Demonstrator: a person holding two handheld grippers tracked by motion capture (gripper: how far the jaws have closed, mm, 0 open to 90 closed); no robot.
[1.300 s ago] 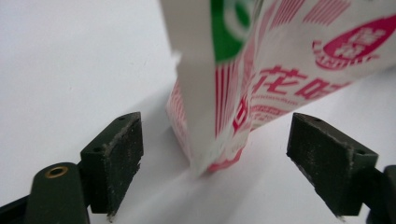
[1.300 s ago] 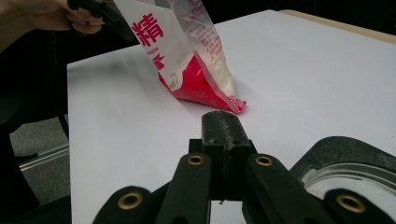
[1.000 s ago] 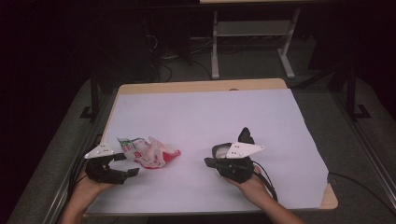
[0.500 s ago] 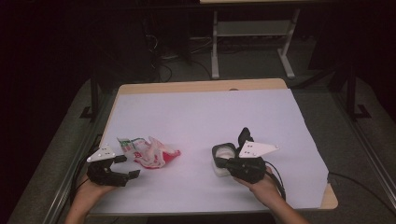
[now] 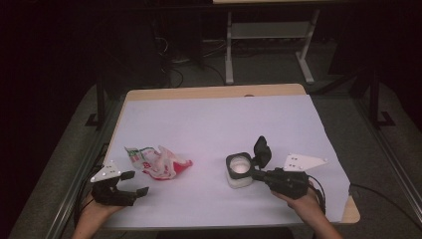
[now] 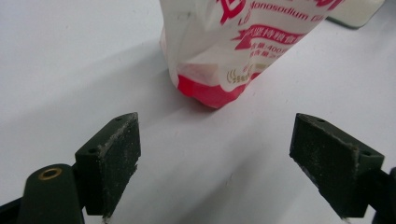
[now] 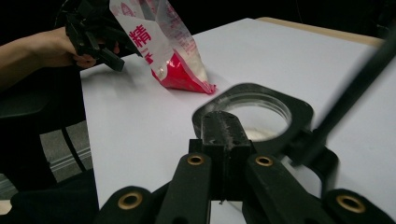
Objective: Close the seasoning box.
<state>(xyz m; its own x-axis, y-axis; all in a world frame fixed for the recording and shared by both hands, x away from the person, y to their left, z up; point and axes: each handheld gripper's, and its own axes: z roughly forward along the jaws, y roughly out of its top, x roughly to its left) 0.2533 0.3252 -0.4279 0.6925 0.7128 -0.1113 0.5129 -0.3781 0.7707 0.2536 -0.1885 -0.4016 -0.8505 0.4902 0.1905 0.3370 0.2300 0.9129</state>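
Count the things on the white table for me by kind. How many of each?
Red and white seasoning bags: 1
Small jars with a flip lid: 1
Hand-held grippers: 2, the left gripper and the right gripper
Total: 4

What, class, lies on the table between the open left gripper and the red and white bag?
Nothing visible: in the left gripper view, bare white table surface runs from the left gripper to the bag lying ahead.
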